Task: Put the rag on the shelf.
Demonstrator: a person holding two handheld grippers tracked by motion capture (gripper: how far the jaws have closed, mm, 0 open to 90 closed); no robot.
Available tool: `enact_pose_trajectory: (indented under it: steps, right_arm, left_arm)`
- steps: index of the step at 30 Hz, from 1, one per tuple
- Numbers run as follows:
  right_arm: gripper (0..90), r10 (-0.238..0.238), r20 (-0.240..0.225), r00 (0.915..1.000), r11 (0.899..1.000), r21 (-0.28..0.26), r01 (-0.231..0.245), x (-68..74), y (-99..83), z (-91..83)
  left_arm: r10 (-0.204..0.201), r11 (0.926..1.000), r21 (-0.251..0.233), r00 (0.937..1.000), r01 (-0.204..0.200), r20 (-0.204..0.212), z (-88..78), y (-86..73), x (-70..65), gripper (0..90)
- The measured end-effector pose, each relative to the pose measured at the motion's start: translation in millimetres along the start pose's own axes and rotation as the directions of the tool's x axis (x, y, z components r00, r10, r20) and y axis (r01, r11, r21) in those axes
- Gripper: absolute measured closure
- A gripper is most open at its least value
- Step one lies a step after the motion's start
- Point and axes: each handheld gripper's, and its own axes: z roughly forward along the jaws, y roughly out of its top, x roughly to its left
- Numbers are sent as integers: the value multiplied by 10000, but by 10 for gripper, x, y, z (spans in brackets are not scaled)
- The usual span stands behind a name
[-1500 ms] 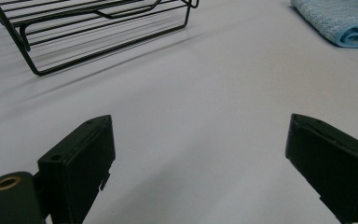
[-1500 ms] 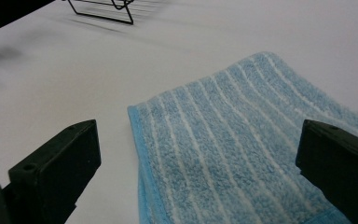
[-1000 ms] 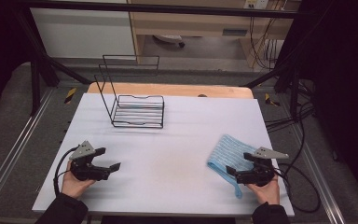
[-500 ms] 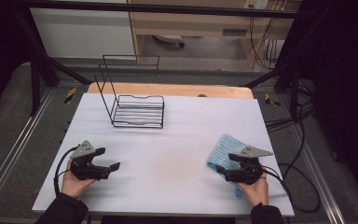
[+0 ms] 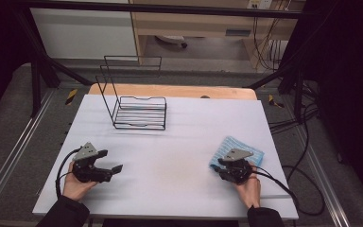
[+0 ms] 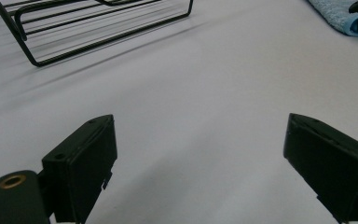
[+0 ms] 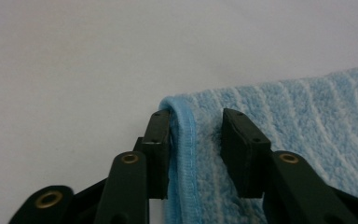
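Largest first: a white table [image 5: 184, 137], bare over most of its surface. At the far left part, an empty black wire rack [image 5: 139, 113], standing upright, nothing hung or laid in it. Near the right edge, well apart from the rack, a blue cloth [image 5: 229, 144], lying flat on the table, with one corner toward the middle. At that corner, the right gripper [image 7: 196, 126], lowered onto the cloth; jaws just now closing, with the thick hem [image 7: 186, 140] between them. One pad already against the hem, the other with a small gap to the fabric, so not yet clamped, as far as the right gripper view tells. At the near left, the left gripper [image 5: 109, 161], resting low over bare table in the person's hand, jaws wide apart, nothing between them, pointing across toward the rack and cloth. Judging from this: work only at the beginning. Done so far: the reach to the cloth corner. Left to do: finishing the pinch, lifting the cloth, then probably carrying it toward the rack, though no sign yet of the goal.
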Motion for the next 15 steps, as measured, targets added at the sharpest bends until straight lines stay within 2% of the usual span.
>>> enact_pose_trajectory:
  steps: [1,2,6,10,15]
  right_arm:
    - [658,0,0,10000,10000,0,0,0,0,0]
    - [702,-82,60,9999,10000,16,82,-8,8,3]
    - [772,-353,121,9993,9994,-8,353,-6,28,9]
    - [793,-318,89,9995,9995,-80,318,-14,52,-1]
    - [797,-170,-133,9998,9984,-547,162,12,118,-60]
  left_arm:
    - [0,10000,0,10000,0,0,0,0,0,94]
    - [6,10000,-10,10000,-6,-9,-2,0,-1,95]
    - [4,10000,-54,10000,-4,-18,-10,0,5,96]
    - [33,10000,-34,10000,-33,-26,-5,6,4,98]
    - [80,10000,23,9999,-80,-62,6,10,-6,99]
